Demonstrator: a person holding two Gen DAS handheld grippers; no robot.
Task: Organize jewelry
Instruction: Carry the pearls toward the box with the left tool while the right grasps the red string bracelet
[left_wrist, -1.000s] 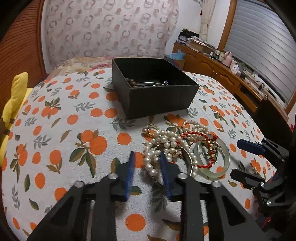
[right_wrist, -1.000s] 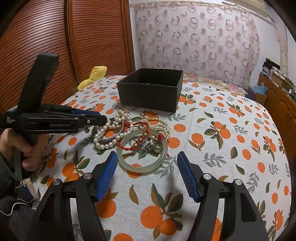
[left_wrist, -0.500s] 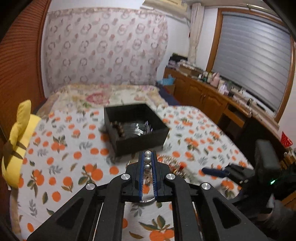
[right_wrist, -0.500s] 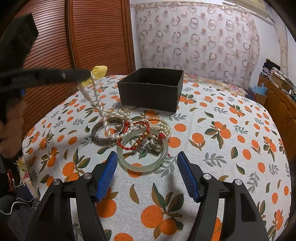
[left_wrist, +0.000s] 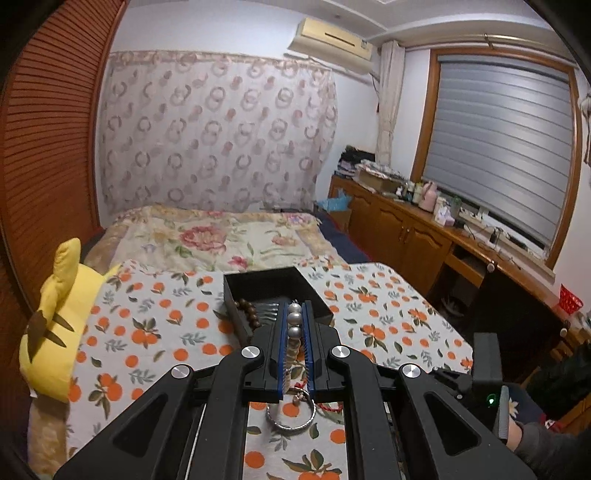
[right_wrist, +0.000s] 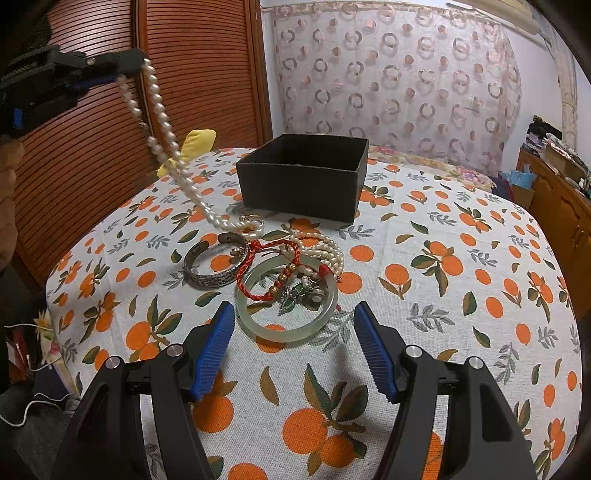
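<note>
My left gripper (left_wrist: 294, 308) is shut on a pearl necklace (left_wrist: 294, 322), with pearls pinched between its blue pads. From the right wrist view the left gripper (right_wrist: 138, 61) hangs high at the upper left, and the pearl necklace (right_wrist: 162, 118) trails down from it to the table, its lower end still resting by a gold ring (right_wrist: 253, 220). A black box (right_wrist: 303, 177) stands behind the pile and holds brown beads (left_wrist: 246, 314). A jade bangle (right_wrist: 288, 297), a red cord bracelet (right_wrist: 269, 266), a silver cuff (right_wrist: 216, 260) and smaller pearl strands (right_wrist: 321, 249) lie together. My right gripper (right_wrist: 293, 349) is open, just short of the bangle.
The table carries an orange-print cloth (right_wrist: 443, 277). A yellow plush toy (left_wrist: 55, 317) sits at its left edge. Behind are a bed with a floral cover (left_wrist: 221, 236), a slatted wooden door (right_wrist: 92, 129) and wooden cabinets (left_wrist: 413, 236) on the right.
My left gripper closed on the pearl necklace and rose, drawing the strand up off the pile. The right gripper has kept still and open.
</note>
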